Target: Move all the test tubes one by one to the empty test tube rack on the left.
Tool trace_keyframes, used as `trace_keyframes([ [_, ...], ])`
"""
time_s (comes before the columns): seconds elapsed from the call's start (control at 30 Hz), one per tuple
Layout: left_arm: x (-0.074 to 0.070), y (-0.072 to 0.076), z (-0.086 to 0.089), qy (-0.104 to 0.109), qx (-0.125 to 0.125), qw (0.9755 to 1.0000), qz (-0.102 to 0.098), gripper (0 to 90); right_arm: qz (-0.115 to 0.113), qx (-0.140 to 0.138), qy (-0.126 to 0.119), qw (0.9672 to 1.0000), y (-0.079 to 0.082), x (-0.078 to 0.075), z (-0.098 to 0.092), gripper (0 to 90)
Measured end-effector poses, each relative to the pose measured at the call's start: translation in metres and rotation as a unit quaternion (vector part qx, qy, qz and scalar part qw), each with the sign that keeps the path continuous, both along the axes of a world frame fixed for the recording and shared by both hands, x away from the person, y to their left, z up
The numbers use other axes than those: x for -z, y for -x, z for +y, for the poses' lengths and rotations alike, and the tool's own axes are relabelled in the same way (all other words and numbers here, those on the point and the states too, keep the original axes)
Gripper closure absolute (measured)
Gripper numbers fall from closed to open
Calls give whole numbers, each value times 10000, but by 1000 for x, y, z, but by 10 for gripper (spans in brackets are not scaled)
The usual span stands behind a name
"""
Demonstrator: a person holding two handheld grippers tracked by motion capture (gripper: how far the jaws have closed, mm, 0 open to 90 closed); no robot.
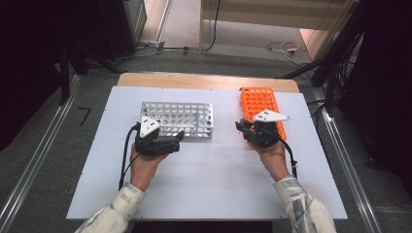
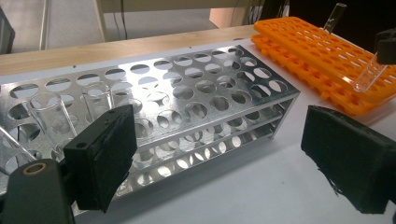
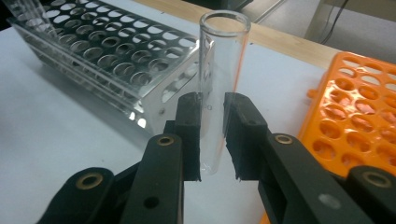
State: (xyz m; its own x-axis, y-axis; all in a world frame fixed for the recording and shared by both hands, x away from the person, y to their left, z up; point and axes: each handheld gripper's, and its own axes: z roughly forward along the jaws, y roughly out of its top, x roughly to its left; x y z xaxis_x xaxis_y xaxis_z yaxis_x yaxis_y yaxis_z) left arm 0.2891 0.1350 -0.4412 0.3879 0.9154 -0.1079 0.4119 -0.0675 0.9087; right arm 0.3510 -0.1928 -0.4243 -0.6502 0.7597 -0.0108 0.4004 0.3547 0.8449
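Desk [image 1: 209, 179] white, metal rack [image 1: 178, 119] left-centre, orange rack [image 1: 260, 104] right. Glass tube [image 3: 219, 88] clamped upright in right gripper [image 3: 212, 140], between racks, just beside orange one. Left gripper [image 2: 224, 154] held wide, empty, close by metal rack; a few tubes [image 2: 49, 116] already seated there. Tube best kept vertical, centred over free hole, lowered slowly through all tiers, released only once bottomed
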Motion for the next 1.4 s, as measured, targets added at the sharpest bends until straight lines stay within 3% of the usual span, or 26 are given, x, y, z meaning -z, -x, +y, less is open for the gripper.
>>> trace_keyframes([
  [0.83,-3,5,-11,63,243,9997,-34,111,74,-517,218,9984,15,16,40,734],
  [1.1,-5,10,-20,64,444,9989,-114,147,153,-675,214,9974,18,20,52,734],
  [1.4,-8,17,-34,111,812,9965,-189,220,167,-1016,302,9942,29,28,77,734],
])
